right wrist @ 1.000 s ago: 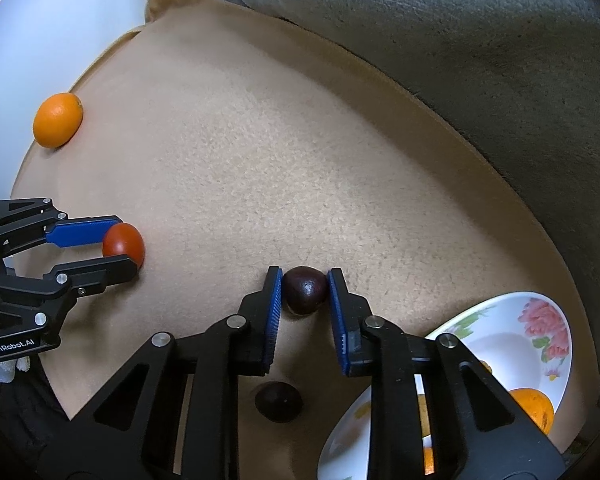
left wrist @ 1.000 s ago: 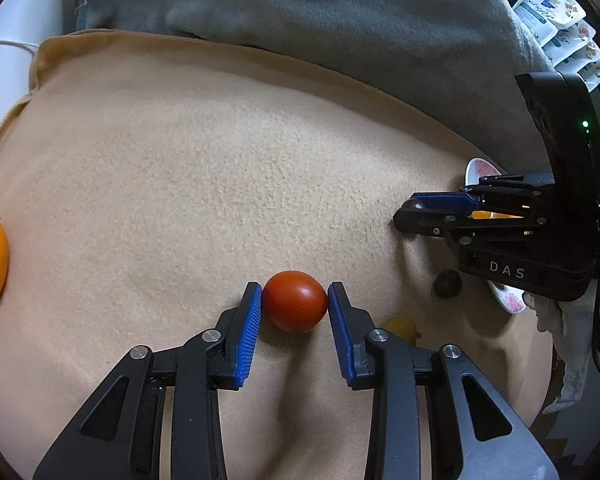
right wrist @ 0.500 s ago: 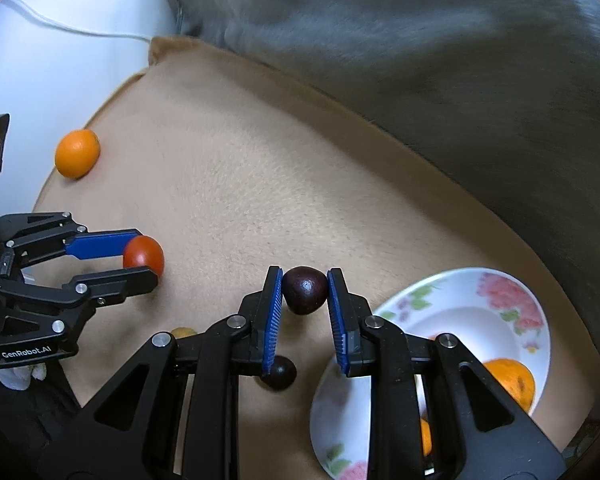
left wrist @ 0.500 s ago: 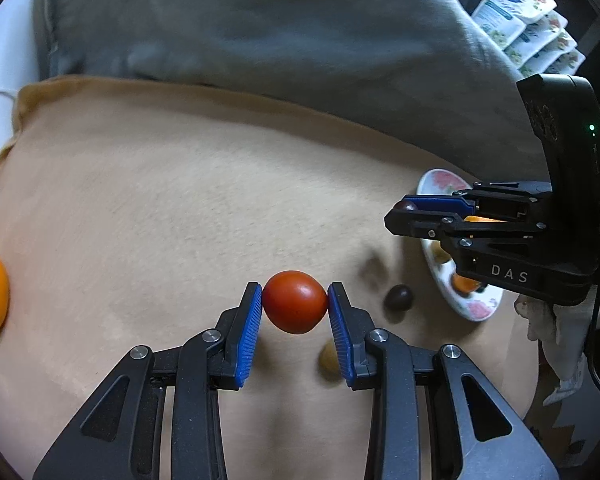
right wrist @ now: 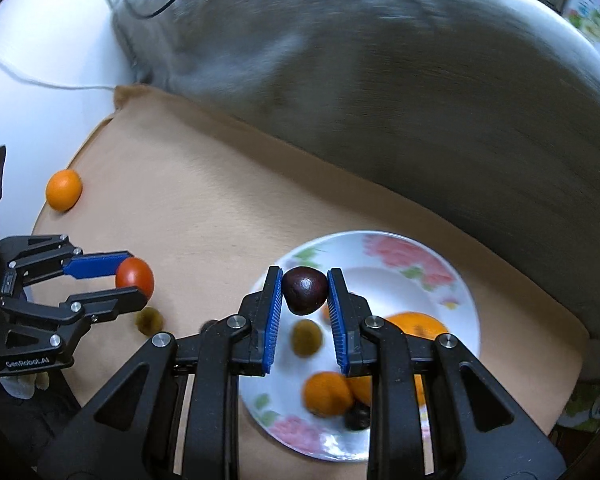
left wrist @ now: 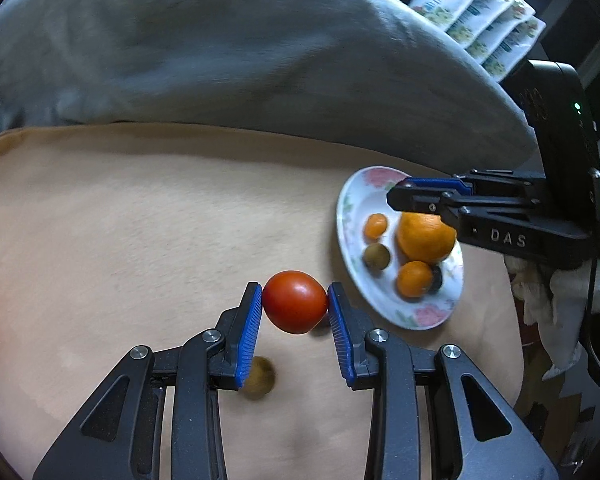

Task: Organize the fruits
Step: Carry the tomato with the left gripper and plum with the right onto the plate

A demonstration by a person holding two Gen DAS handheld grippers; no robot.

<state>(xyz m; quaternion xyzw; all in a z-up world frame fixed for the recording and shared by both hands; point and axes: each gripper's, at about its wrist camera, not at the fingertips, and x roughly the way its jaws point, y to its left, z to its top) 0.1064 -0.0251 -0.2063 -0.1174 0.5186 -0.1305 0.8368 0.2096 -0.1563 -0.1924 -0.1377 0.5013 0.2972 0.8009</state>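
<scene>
While the right gripper (right wrist: 303, 290) pinches a dark plum (right wrist: 304, 289) directly above the floral plate (right wrist: 466, 308), ready for release among the oranges, the left gripper (left wrist: 295, 307) clamps a tomato (left wrist: 295, 306) just beside that plate, apparently queued.

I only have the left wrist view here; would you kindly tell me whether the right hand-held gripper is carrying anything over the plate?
Observer: Yes, the right hand-held gripper is shut on a dark purple fruit, above the plate.
Operator: Thank you. Is the orange cut off at my left edge whole?
Observer: Yes, the orange is whole. It rests near the tan blanket's corner, beyond your left hand-held gripper and its tomato.
Operator: Is there anything past that corner?
Observer: A white cable lies on the white surface there.
</scene>
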